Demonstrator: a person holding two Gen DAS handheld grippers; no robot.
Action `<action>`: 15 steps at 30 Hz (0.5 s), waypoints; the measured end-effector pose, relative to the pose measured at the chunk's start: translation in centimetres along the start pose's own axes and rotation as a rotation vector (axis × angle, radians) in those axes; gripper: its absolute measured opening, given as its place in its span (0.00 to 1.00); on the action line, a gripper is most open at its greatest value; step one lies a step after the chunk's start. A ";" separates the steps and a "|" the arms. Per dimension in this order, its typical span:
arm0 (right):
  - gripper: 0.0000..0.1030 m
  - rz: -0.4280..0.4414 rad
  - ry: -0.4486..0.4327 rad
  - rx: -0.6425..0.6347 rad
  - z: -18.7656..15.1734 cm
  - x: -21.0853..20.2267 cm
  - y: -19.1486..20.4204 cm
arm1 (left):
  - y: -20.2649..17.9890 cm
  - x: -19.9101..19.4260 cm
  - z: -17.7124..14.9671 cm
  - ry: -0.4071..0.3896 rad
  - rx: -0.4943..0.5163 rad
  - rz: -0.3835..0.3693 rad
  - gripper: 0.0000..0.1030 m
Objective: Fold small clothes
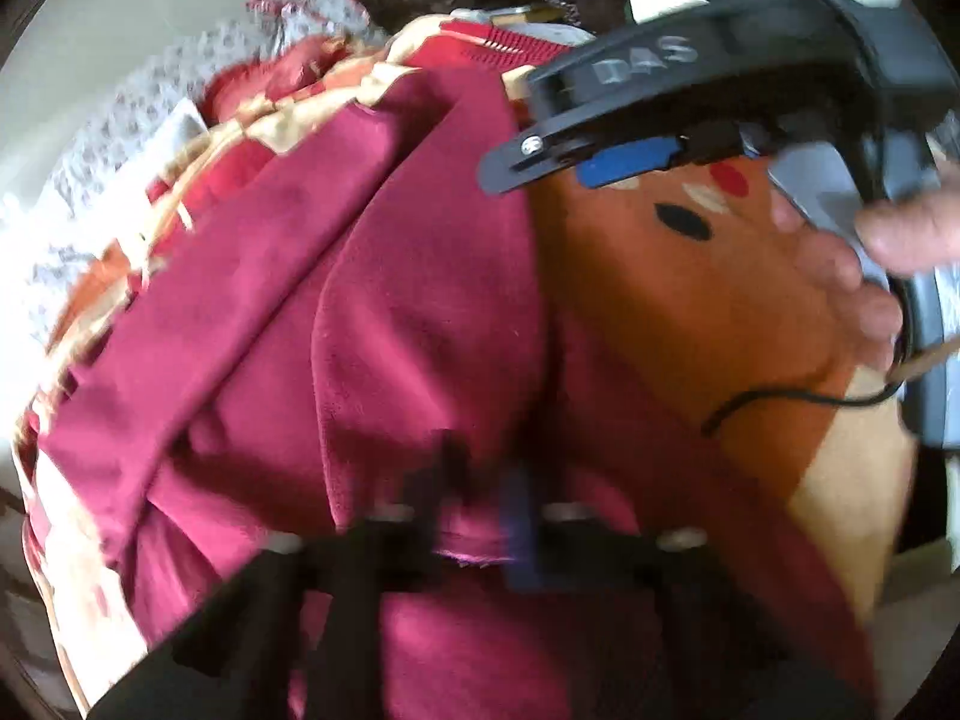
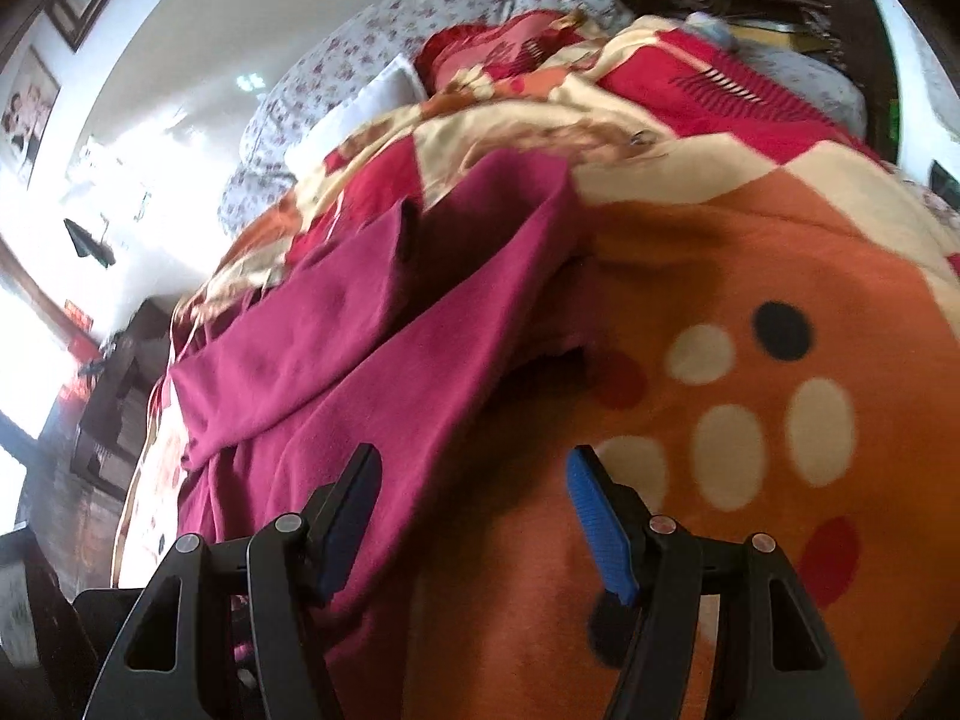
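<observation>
Cloth (image 2: 372,324) — dark pink — is lying on the bed blanket (image 2: 750,276). Left claw (image 1: 480,516) is pinching its edge; right claw (image 2: 474,516) is spread wide. Pulling gently is keeping folds smooth.

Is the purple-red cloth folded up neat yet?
Not yet. The magenta fleece garment lies rumpled in loose overlapping layers on the orange spotted blanket, partly doubled over.

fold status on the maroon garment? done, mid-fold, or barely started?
Mid-fold at best. Done: one layer of the maroon garment appears to be lapped over itself on the patterned blanket. In hand: the left tool looks shut on the garment's edge, though it is blurred. The right tool is open, straddling the hem, holding nothing. Left: the cloth is rumpled and no tidy bundle shows.
</observation>
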State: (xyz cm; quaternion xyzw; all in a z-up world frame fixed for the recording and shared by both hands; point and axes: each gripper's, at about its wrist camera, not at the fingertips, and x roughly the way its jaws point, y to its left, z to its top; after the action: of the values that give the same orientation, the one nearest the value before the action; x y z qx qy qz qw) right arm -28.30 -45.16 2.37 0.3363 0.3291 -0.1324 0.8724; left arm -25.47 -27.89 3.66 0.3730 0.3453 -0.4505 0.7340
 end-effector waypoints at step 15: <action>0.67 -0.032 -0.149 0.022 2.6 -5.4 0.7 | 6.5 -16.8 15.1 -0.382 -0.155 -0.213 0.05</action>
State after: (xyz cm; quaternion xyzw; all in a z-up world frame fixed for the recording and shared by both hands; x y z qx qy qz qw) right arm -30.79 -46.34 7.72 0.3299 0.2670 -0.1746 0.8885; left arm -22.91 -32.00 26.63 0.1848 0.2712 -0.5600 0.7607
